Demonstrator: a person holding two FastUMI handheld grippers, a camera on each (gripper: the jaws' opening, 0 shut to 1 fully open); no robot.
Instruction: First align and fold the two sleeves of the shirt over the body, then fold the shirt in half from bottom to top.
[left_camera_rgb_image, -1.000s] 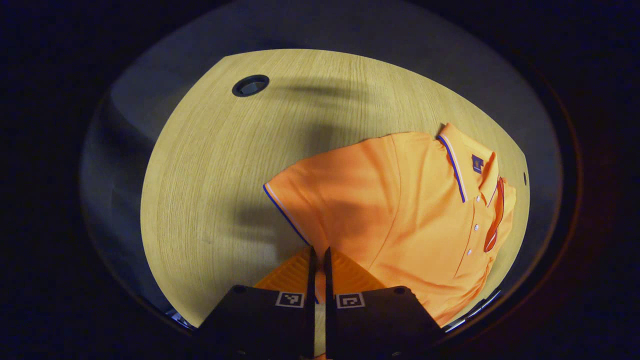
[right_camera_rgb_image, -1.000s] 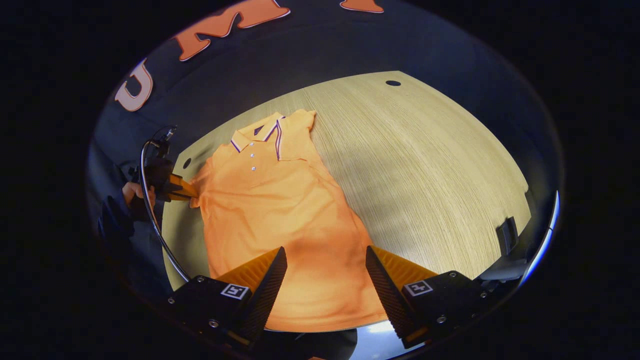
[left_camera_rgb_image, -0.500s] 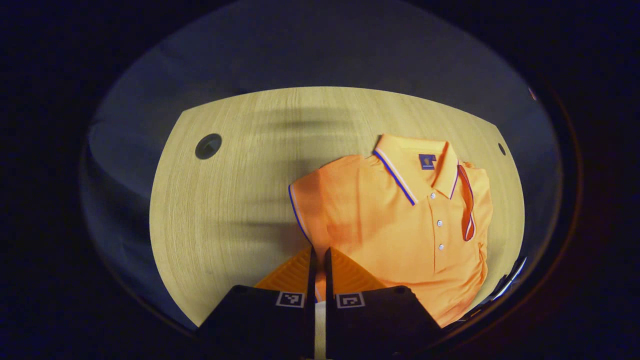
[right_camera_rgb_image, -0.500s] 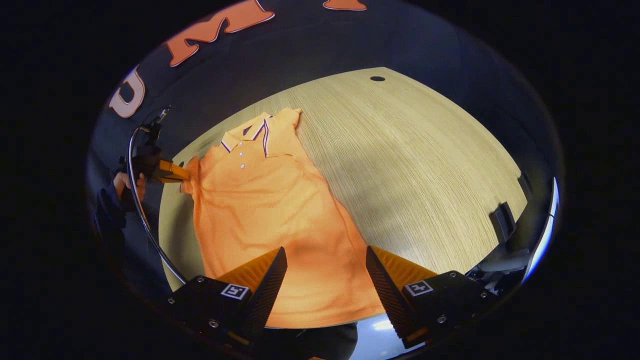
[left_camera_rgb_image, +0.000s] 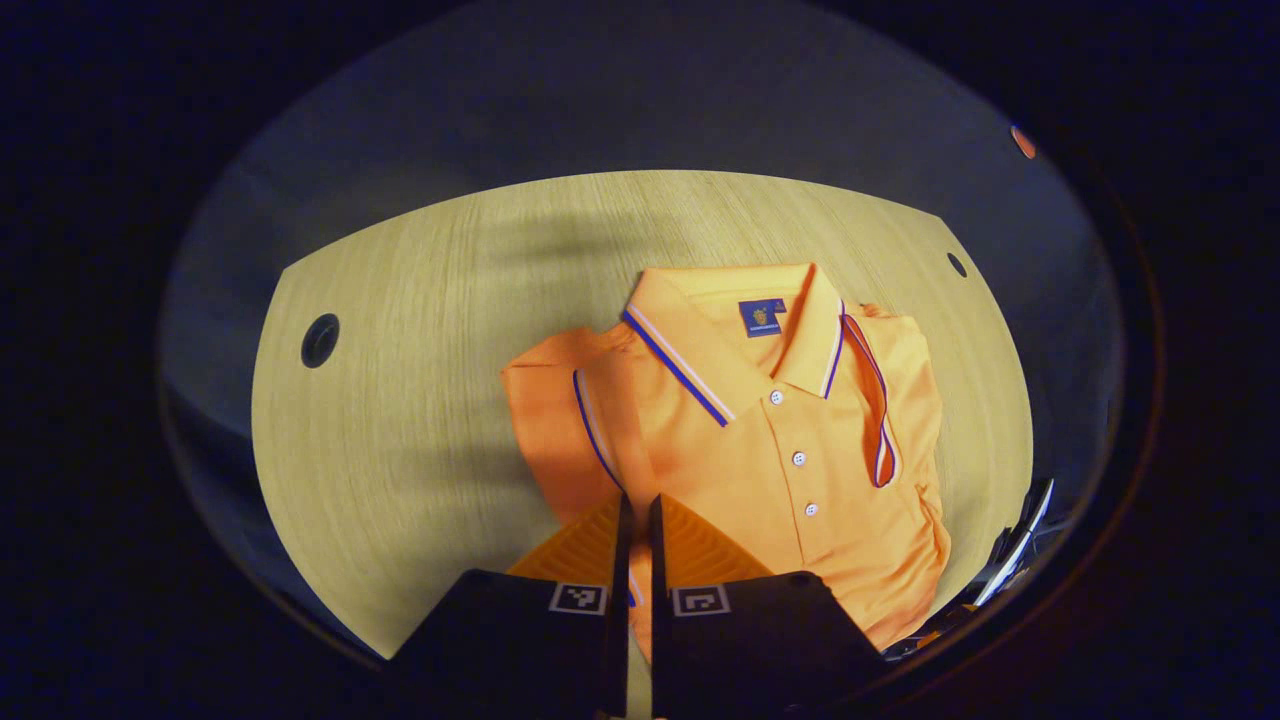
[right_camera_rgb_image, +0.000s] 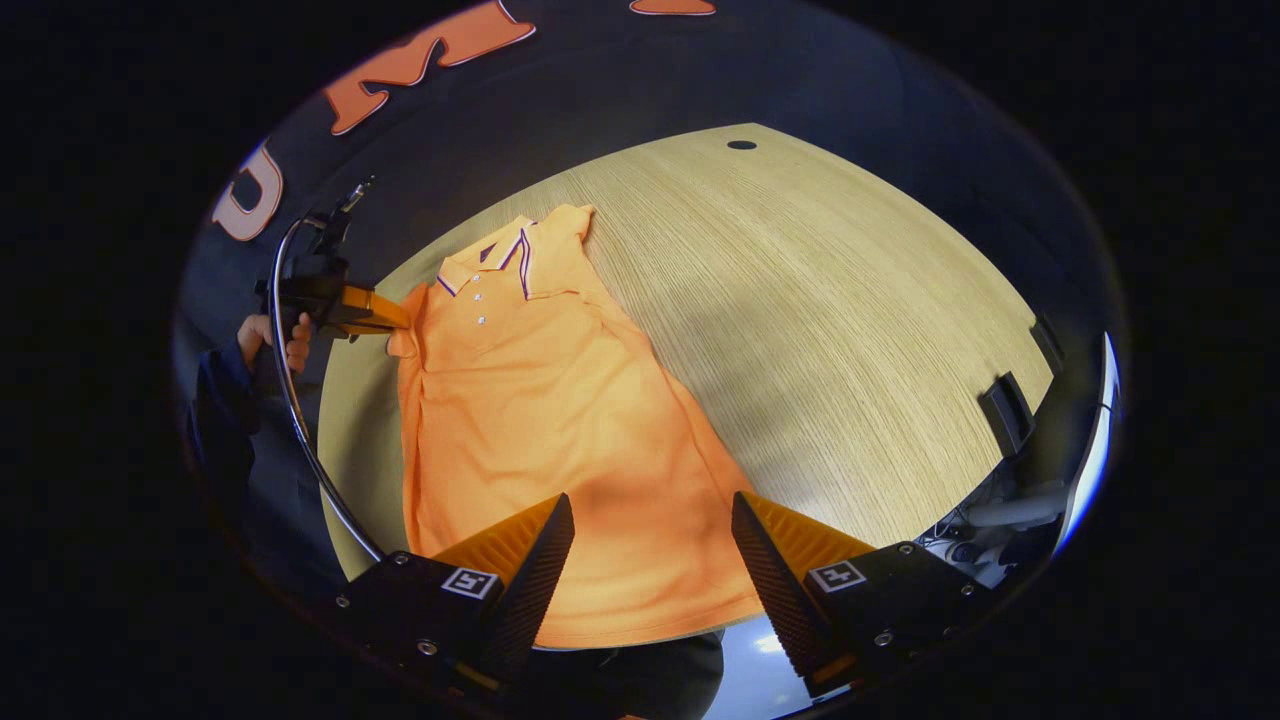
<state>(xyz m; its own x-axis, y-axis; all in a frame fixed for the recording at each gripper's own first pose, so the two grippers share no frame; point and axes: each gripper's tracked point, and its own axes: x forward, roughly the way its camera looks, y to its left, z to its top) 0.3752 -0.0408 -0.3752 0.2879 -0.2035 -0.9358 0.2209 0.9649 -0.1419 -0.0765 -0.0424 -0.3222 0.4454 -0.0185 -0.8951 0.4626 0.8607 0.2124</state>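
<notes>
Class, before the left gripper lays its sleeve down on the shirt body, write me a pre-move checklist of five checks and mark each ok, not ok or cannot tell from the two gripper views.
1. Left gripper shut on the sleeve: ok; fingers together with orange cloth between them.
2. That sleeve over the shirt body: not ok; it is lifted at the shirt's edge, not yet laid flat.
3. Other sleeve folded onto the shirt: ok; its striped cuff lies on the chest beside the buttons.
4. Right gripper free for the bottom fold: ok; open above the hem.
5. Hem flat on the table: cannot tell; the hem lies at the table's near edge.
</notes>
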